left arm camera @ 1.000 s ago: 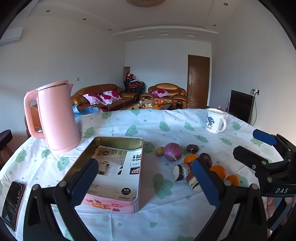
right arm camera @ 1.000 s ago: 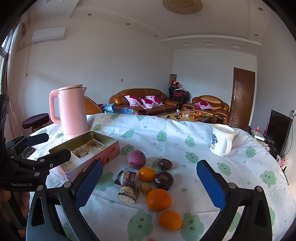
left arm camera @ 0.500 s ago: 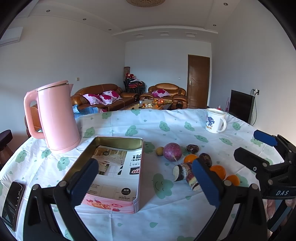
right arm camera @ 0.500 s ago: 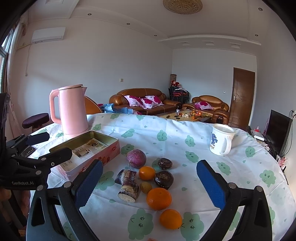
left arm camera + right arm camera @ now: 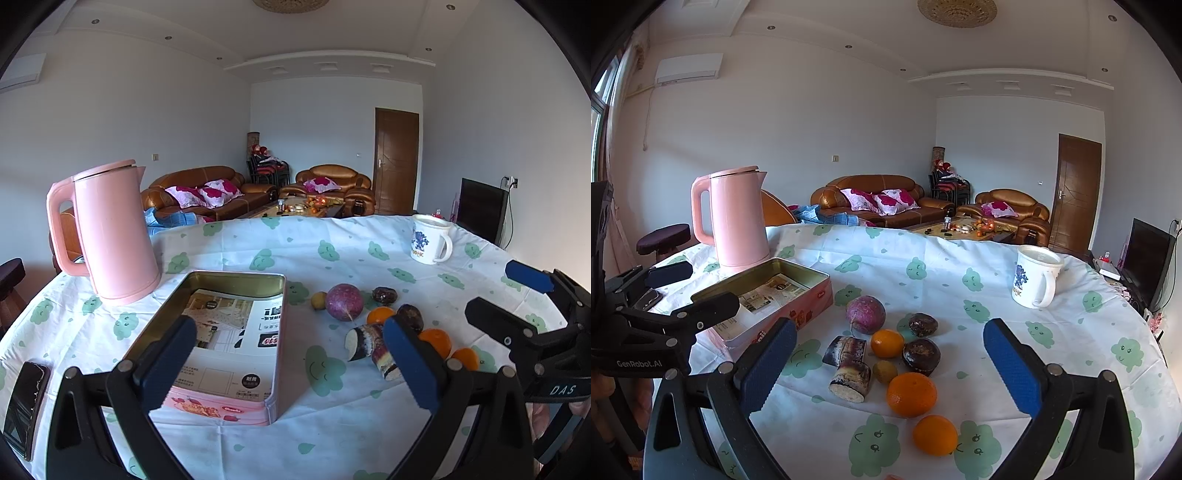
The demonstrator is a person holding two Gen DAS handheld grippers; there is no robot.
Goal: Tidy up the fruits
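Right wrist view is showing the counter (image 5: 960,258) spreading wide under its cloud-print cloth, carrying everything within reach. A pink kettle (image 5: 737,218) is standing at the far left edge, likely parked clear of the work. Just beside it the open tin box (image 5: 768,291) is lying with printed paper inside, seemingly waiting as the place for the fruit. A white mug (image 5: 1036,277) is sitting well apart on the right. The fruits (image 5: 886,350) are clustering loose on the cloth between box and mug: a purple round one, sugarcane pieces, dark ones, oranges. The right hand-held gripper (image 5: 890,365) is hovering over them, fingers spread apart and gripping nothing. The left hand-held gripper (image 5: 288,363) is likewise hanging apart above the box, seemingly ready to steady it.
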